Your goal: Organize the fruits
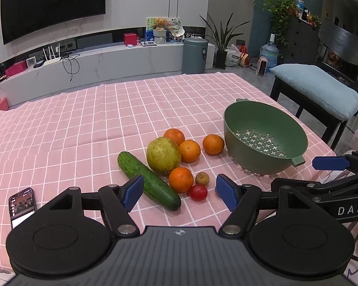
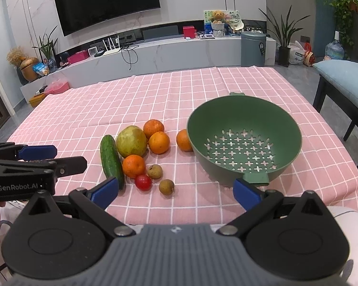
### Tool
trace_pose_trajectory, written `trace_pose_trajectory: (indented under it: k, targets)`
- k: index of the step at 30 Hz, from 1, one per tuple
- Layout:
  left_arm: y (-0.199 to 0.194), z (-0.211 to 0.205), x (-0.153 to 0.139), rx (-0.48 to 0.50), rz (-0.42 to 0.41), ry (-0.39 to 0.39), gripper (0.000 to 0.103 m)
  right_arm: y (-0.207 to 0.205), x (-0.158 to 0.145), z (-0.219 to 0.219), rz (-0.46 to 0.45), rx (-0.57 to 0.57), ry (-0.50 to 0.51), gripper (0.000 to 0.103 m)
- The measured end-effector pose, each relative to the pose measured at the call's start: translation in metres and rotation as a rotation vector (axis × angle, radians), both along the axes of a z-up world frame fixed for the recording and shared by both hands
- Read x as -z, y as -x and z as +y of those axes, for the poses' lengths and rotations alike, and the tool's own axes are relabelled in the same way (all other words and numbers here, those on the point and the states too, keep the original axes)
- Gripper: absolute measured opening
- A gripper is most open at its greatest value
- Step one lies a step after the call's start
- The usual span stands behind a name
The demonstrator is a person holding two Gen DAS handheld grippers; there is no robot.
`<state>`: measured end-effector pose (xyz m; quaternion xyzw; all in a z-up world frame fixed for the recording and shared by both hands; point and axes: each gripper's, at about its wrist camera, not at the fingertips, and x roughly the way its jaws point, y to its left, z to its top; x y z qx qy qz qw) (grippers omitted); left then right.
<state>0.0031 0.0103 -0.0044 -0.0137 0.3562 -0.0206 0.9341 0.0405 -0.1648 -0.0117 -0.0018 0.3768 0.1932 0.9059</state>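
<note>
Fruit pile sits mid-tabletop, toward the near edge, on the pink checked cloth (image 2: 179, 90). Big green-yellow pear (image 2: 132, 141) in the centre, cucumber (image 2: 111, 161) just beside it on the left edge side, its long axis running far-to-near. Four oranges: one far orange (image 2: 153, 128) behind the pear, one middle orange (image 2: 159, 142) touching it, one near orange (image 2: 134, 166) in front of the pear and against the cucumber, one lone orange (image 2: 184, 140) right by the colander wall. Small red tomato (image 2: 143, 182) at the near end of the pile, just beside the near orange. Two small brown longans: first longan (image 2: 155, 171) near the tomato, second longan (image 2: 166, 186) a bit apart, closest to the near edge.

Green colander (image 2: 286, 128) stands upright toward the right edge, empty, cross-shaped holes in the bottom, one tab handle facing me, another on the far rim.

My left gripper (image 1: 179, 190) hovers over the near edge, jaws spread wide, blue pads either side of the cucumber end and tomato, holding nothing. My right gripper (image 2: 176, 194) hovers just right of it, jaws spread wide too, empty, right pad in front of the colander's near handle.

Phone (image 1: 22, 206) lies flat, screen lit, near the left near corner.
</note>
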Motion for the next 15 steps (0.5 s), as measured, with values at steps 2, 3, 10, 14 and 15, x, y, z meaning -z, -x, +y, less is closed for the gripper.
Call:
trace_pose_trajectory:
  k: [2,3,10,14,15]
  targets:
    - [0.0001,0.0003,-0.0001,-0.001,0.001,0.003,0.082,0.0001,0.0004,0.0001,0.002,-0.002,0.0,0.098]
    - [0.0002,0.0002,0.0,0.0,0.002,0.004,0.082,0.0001,0.0005,0.0,0.003,-0.003,0.0,0.098]
    - [0.0,0.0006,0.0008,0.0,0.003,0.005,0.082,0.0001,0.0013,-0.0007,0.011,-0.002,-0.002,0.098]
    - [-0.0007,0.0004,0.0022,0.001,0.009,0.007,0.082,-0.0002,0.0018,-0.0003,0.015,-0.001,-0.002,0.098]
    - [-0.0011,0.0004,0.0024,0.001,0.01,0.007,0.082,-0.0002,0.0021,-0.0002,0.016,-0.001,-0.003,0.098]
